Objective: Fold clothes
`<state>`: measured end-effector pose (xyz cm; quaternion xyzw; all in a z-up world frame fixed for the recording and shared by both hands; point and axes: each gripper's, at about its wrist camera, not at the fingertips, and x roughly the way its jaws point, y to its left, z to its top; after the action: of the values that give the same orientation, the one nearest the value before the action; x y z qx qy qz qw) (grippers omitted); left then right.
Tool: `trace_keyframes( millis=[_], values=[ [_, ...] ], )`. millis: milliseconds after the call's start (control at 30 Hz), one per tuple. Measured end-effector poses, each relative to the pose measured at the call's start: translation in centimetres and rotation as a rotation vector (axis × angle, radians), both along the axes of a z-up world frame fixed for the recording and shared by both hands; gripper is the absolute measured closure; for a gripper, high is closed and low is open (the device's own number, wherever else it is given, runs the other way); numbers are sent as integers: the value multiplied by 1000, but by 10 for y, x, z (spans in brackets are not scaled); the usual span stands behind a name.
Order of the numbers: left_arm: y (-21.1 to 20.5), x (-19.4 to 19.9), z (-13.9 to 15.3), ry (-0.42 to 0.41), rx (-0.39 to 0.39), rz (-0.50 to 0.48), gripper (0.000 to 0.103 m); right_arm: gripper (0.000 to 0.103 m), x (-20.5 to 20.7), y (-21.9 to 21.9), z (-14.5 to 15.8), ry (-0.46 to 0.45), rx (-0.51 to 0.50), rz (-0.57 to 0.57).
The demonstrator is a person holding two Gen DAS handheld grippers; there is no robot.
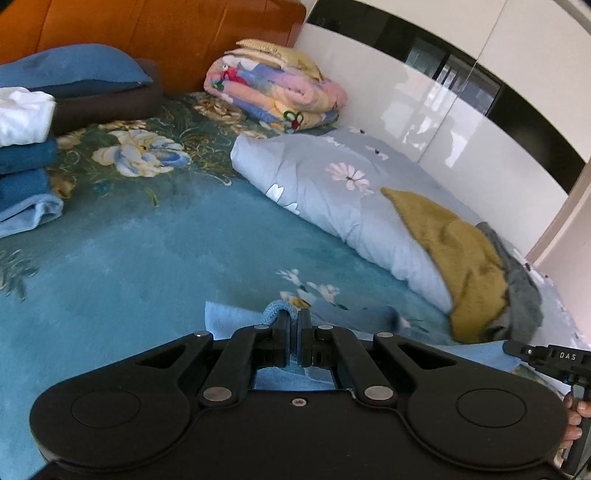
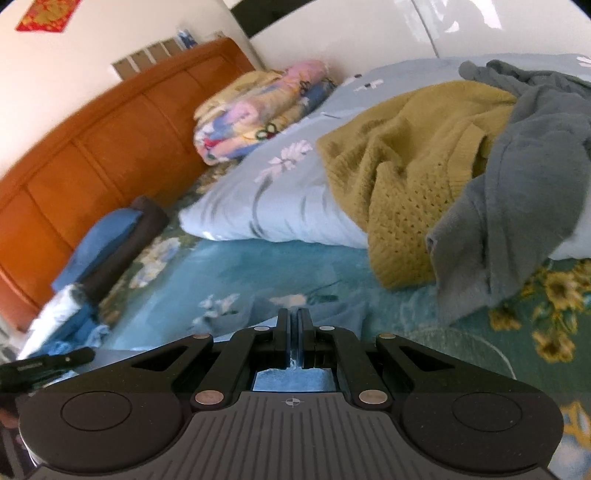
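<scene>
1. Holding a light blue garment at two places: left gripper clamped together on a ribbed knit edge of it, right gripper clamped together on another stretch of the same blue cloth, seen between its fingers.
2. Lying low over the near edge of the bed, that garment, partly spread on the teal floral cover and partly bunched beyond the gripper tips; not yet in any tidy folded shape as far as either view shows.
3. Standing at the left edge of the bed, near the headboard: a neat stack of folded pieces, white on top, dark blue under it, pale blue at the bottom. Counts as the done share of the task, by the look of it.
4. Waiting at the far right side, draped loose over the rolled duvet: a mustard knit sweater and a grey garment, touching and overlapping, both crumpled and unfolded.
5. Judging overall: somewhere in the middle, with one piece in hand mid-fold and at least two left after it.
</scene>
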<state>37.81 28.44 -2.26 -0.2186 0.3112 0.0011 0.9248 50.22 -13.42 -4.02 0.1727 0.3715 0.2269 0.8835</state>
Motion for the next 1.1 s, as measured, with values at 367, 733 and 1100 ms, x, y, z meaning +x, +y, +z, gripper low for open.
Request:
trace_keyframes(
  millis=[367, 733, 1100],
  values=[
    [11, 74, -41, 85, 25, 15, 99, 100, 47, 14, -52, 118, -23, -47],
    [27, 72, -27, 10, -114, 91, 51, 83, 45, 7, -36, 35, -14, -69],
    [24, 32, -24, 61, -42, 99, 50, 78, 9, 2, -41, 59, -55, 5]
  ],
)
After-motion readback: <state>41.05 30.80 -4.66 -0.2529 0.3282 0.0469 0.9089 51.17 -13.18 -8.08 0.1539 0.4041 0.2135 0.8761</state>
